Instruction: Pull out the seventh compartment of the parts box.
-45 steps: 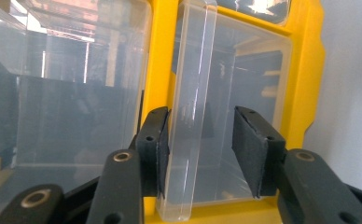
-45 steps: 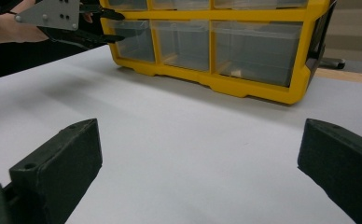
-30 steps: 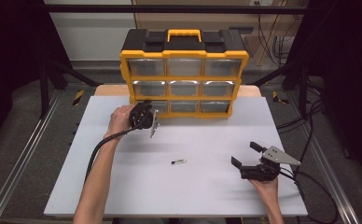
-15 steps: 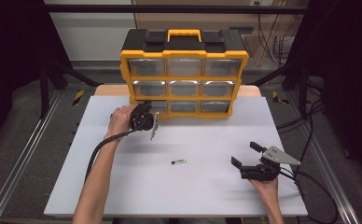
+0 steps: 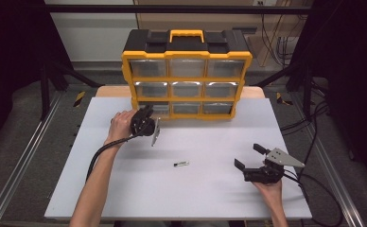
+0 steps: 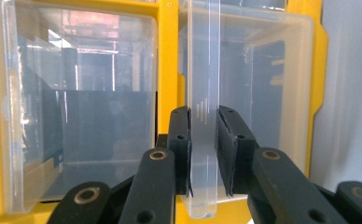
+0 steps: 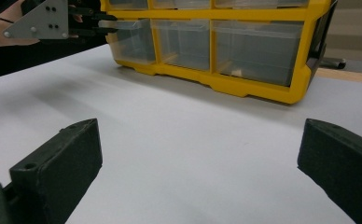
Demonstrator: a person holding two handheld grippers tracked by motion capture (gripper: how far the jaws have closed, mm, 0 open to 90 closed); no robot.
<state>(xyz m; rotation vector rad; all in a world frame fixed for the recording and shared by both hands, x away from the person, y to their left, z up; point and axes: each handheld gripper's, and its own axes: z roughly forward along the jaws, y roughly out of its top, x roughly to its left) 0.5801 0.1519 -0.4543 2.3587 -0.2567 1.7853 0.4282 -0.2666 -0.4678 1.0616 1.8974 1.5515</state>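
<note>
Drawer pull (image 6: pixel 203 116), a clear upright tab on the front of the bottom-left drawer (image 5: pixel 154 109) of the yellow organizer (image 5: pixel 187 75), is sitting between the pads of the left hand-held gripper (image 6: pixel 202 154). In the left gripper view the two black pads are pressing on the tab from both sides, so the left hand-held gripper is clenched on the drawer pull. The organizer is standing at the far edge of the white surface (image 5: pixel 125 189).

Right hand-held gripper (image 5: pixel 248 158) is resting low on the near right of the surface, jaws spread wide and grasping nothing. A small dark item (image 5: pixel 181 164) is lying on the surface between the two hands, well apart from both.

Risk, as judgement: the tab is thin, smooth plastic, so the pads could be slipping off under a quick pull. The organizer is not being braced by the right hand, so a stiff drawer could be dragging the whole box forward or tipping it.

Views: the left gripper view is showing pad contact on the tab, which the high view cannot resolve. The high view is giving the layout of box, item and both hands. The right gripper view (image 7: pixel 193 154) is showing the drawer fronts from low down, with the bottom-left drawer (image 7: pixel 128 39) standing slightly proud of its neighbours.
</note>
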